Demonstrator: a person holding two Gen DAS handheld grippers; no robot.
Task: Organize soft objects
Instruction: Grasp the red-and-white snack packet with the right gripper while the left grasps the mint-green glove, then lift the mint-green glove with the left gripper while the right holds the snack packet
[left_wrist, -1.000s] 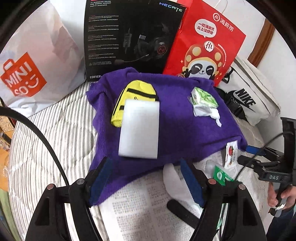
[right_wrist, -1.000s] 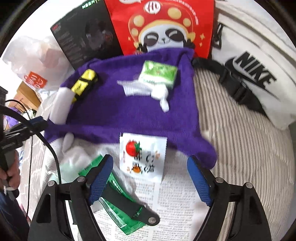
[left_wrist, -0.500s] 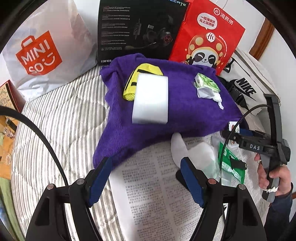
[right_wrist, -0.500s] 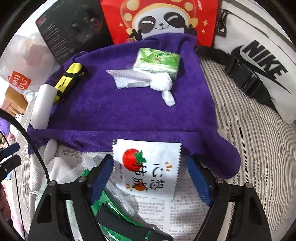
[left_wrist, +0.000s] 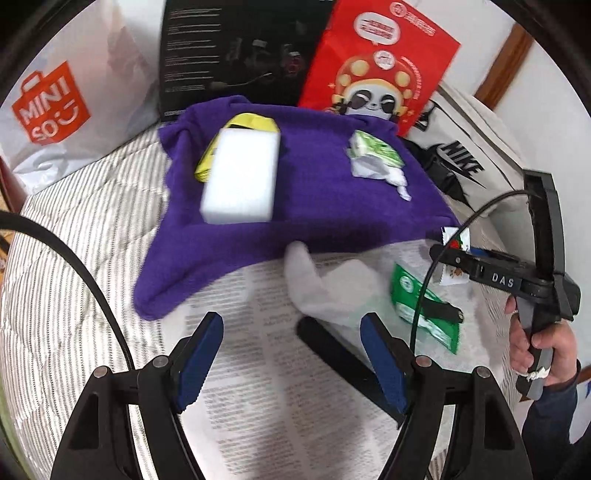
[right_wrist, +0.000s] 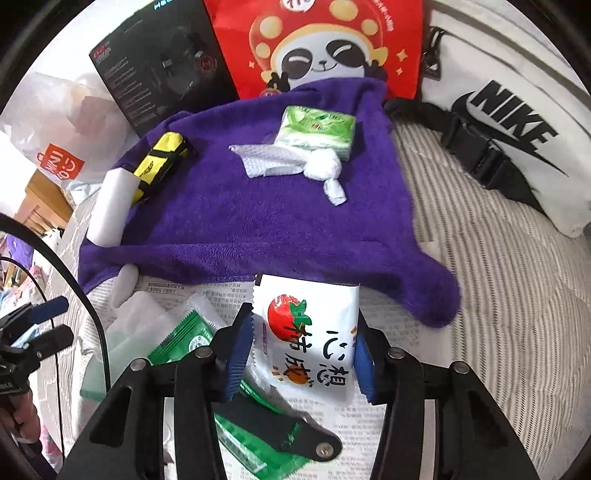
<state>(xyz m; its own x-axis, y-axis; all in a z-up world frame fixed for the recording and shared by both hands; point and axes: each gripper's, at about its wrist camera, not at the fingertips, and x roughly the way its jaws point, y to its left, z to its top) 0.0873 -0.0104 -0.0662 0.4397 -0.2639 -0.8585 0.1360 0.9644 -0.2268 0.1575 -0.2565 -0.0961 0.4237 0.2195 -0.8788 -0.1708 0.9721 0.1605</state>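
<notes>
A purple towel (left_wrist: 332, 206) (right_wrist: 258, 206) lies spread on the striped bed. On it rest a white foam block (left_wrist: 240, 181), a yellow pouch (right_wrist: 159, 162), a green tissue pack (right_wrist: 317, 129) and a knotted white cloth (right_wrist: 295, 166). My right gripper (right_wrist: 301, 350) is closing on a white tomato-print packet (right_wrist: 306, 332) at the towel's near edge, and both blue pads touch its sides. In the left wrist view that gripper (left_wrist: 495, 273) shows at the right, held by a hand (left_wrist: 535, 343). My left gripper (left_wrist: 291, 365) hangs open over a printed paper sheet (left_wrist: 258, 387), nothing between its fingers.
A green sachet (left_wrist: 421, 306) (right_wrist: 184, 339), a crumpled clear bag (left_wrist: 325, 288) and a black strap (left_wrist: 343, 362) lie on the paper. Behind the towel stand a Miniso bag (left_wrist: 55, 103), a black headset box (left_wrist: 236, 48), a red panda bag (left_wrist: 376, 66) and a Nike bag (right_wrist: 509, 122).
The right jaws have narrowed onto the tomato packet after moving forward over it. The left gripper has drawn back from the towel, so the foam block looks farther away.
</notes>
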